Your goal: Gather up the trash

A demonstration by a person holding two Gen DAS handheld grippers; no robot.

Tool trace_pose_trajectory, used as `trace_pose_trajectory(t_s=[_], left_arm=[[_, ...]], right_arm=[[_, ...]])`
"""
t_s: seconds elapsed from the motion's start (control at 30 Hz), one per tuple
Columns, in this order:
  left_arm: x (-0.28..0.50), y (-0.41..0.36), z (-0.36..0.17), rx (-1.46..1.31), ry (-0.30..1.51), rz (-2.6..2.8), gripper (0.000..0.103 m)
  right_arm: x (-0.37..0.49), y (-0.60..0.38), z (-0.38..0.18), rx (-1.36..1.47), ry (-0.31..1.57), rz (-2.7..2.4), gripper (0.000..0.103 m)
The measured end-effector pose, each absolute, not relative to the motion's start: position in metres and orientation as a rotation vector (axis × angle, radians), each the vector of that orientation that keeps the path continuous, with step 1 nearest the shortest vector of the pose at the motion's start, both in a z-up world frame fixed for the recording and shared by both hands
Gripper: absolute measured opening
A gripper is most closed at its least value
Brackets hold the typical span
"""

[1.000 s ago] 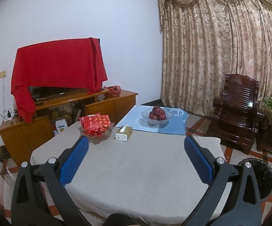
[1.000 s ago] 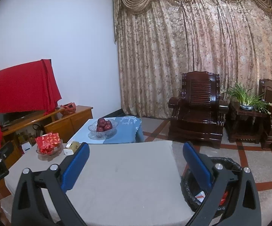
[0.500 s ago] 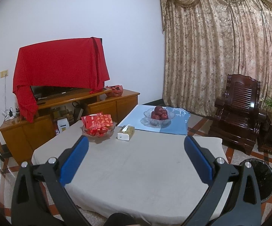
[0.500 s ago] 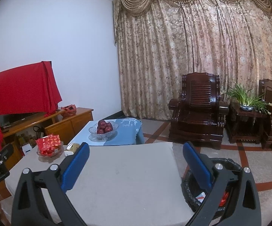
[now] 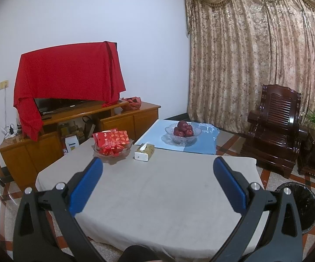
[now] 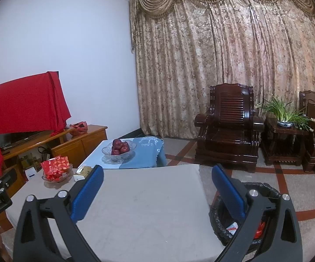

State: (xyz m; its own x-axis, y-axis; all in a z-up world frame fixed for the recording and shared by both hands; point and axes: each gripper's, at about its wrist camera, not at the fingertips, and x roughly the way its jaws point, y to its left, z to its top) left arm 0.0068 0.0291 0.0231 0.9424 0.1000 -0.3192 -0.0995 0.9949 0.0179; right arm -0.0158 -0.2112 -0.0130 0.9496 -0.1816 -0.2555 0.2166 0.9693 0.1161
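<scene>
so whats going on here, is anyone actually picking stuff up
Not at this moment. Both the left gripper and the right gripper are open and empty, held above the grey-covered table. On the table's far side sit a dish of red packets and a tissue box. The black-lined trash bin stands on the floor beside the table, with some scraps already inside.

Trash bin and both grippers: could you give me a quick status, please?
Left gripper open, empty. Right gripper open, empty. Trash bin beside table, scraps inside. Nothing blocking.
</scene>
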Motion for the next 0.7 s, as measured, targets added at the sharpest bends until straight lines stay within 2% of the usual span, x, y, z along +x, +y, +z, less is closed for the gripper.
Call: trace_pose_trajectory(t_s=[0.7], left_arm=[[0.0069, 0.0289, 0.0223, 0.0, 0.327, 0.102, 0.098]], right_arm=[[-0.015, -0.2095, -0.0153, 0.145, 0.249, -0.202, 0.097]])
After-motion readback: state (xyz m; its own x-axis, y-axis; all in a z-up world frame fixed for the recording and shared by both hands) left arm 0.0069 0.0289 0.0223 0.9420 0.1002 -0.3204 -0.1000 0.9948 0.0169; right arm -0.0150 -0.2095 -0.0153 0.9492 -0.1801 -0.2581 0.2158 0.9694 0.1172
